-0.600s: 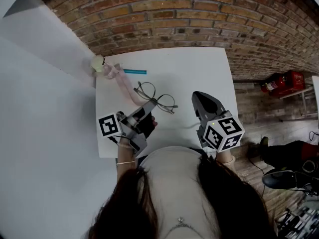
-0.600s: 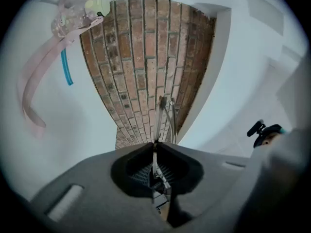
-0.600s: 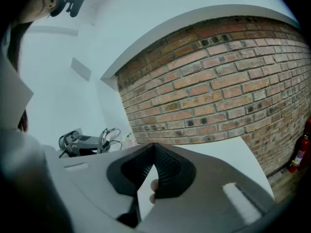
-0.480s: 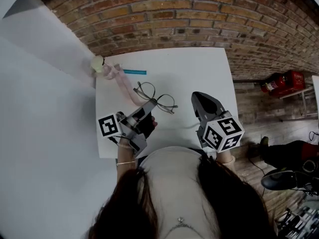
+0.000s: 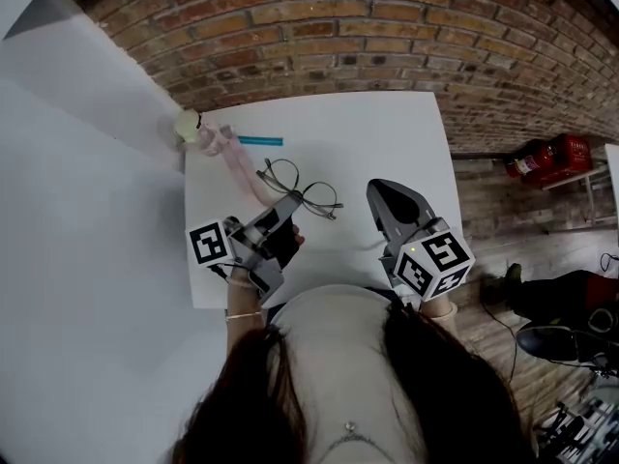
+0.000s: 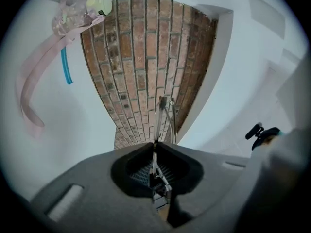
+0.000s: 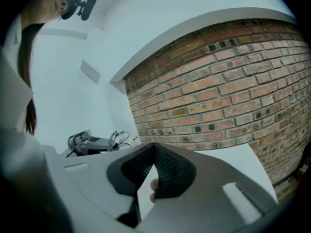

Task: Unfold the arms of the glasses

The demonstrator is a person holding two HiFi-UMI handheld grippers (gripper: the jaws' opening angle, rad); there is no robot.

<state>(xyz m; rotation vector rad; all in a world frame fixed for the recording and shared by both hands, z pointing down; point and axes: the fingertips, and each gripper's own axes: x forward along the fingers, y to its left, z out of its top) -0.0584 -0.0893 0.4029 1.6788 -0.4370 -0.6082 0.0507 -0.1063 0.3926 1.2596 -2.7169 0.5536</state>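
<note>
White table (image 5: 387, 133), left gripper (image 5: 290, 202) clamping glasses (image 5: 311, 196), right gripper (image 5: 389, 191) edged closer (closed, empty)

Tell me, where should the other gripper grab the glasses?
Probably a thin arm of the glasses near its loose tip, coming from the right: the left gripper pinches the frame's near edge, so the right gripper's side is free.

Left tongs (image 5: 292, 202) clamped on glasses (image 5: 306, 195); right tongs (image 5: 379, 190) closed, empty, apart from left.

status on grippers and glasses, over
Left gripper shut on thin wire-framed glasses. Right gripper shut, empty, apart from them. Pink strap alongside, not blocking.
</note>
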